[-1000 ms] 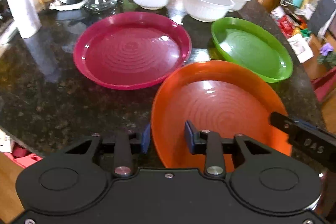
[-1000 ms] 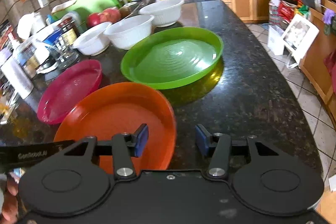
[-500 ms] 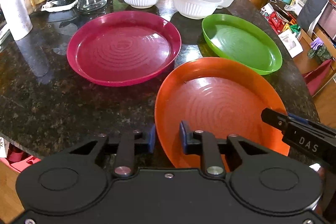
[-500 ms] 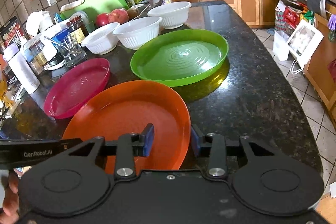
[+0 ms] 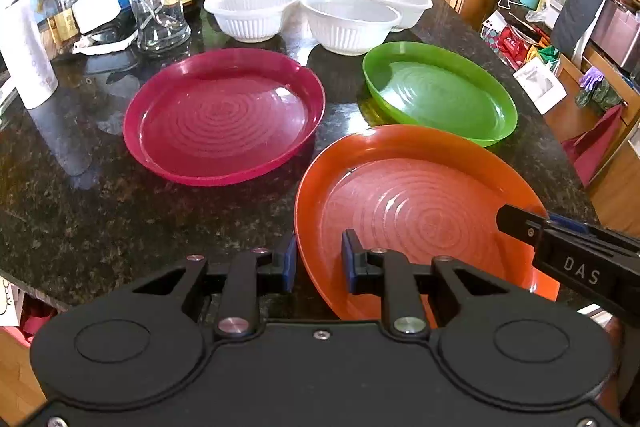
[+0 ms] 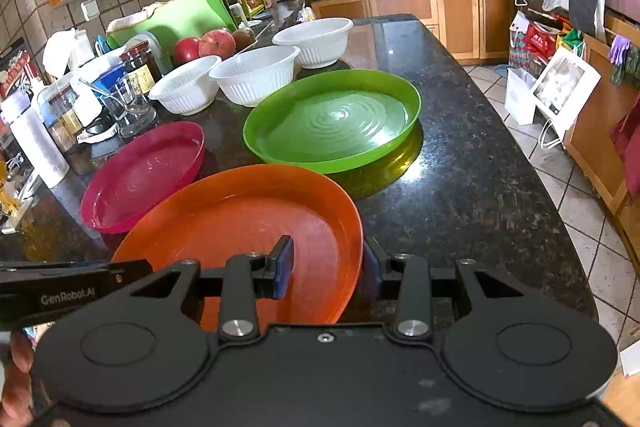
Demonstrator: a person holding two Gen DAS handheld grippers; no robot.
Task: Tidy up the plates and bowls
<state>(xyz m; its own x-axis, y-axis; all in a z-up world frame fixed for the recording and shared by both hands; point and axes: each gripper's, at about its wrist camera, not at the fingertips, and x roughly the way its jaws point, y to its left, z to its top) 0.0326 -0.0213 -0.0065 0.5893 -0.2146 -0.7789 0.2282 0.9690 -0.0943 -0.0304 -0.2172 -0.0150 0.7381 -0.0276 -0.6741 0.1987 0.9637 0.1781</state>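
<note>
Orange plate (image 5: 420, 211): concentric ring pattern. Magenta plate (image 5: 224, 115): same ring pattern. Green plate (image 6: 332, 121): same ring pattern. Three bowls (image 5: 348, 23): white, vertically ribbed walls. Table (image 5: 120, 211): black stone, brown and gold speckle. Each tool (image 5: 319, 263): black body, blue pads (image 5: 289, 265).
</note>
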